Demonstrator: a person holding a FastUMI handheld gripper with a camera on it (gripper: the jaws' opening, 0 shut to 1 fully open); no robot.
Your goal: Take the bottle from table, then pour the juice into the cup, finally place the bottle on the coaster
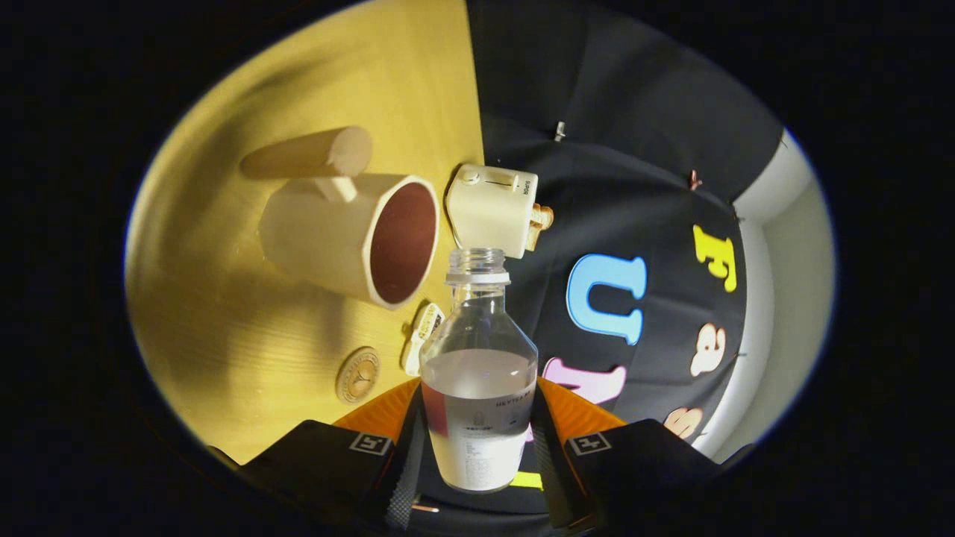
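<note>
1. Gripper [477, 447] is clamped on the clear plastic bottle [477, 373], 1 finger pressing each side of its labelled lower body; the bottle sits between the fingers, held off the yellow wooden table [224, 313].
2. Bottle is uncapped, open threaded neck pointing away from the gripper along the finger line. Clear liquid fills roughly the lower half, and its surface lies square across the bottle, so not yet tipped as far as I can judge.
3. Cream mug with a dark red inside [358, 235] is beyond the fingertips, to the left of the bottle's neck and apart from it. Mouth looks open and facing toward the neck side.
4. Key relation: bottle's long axis runs straight ahead from the gripper; mug mouth sits off-axis left, so the pour likely needs a leftward shift, then a tilt.
5. Round tan coaster [358, 375] lies just ahead of the left finger, nearer than the mug, bare.
6. Cream toy toaster [492, 209] stands beyond the neck; small cream toy car [423, 335] is between coaster and bottle.
</note>
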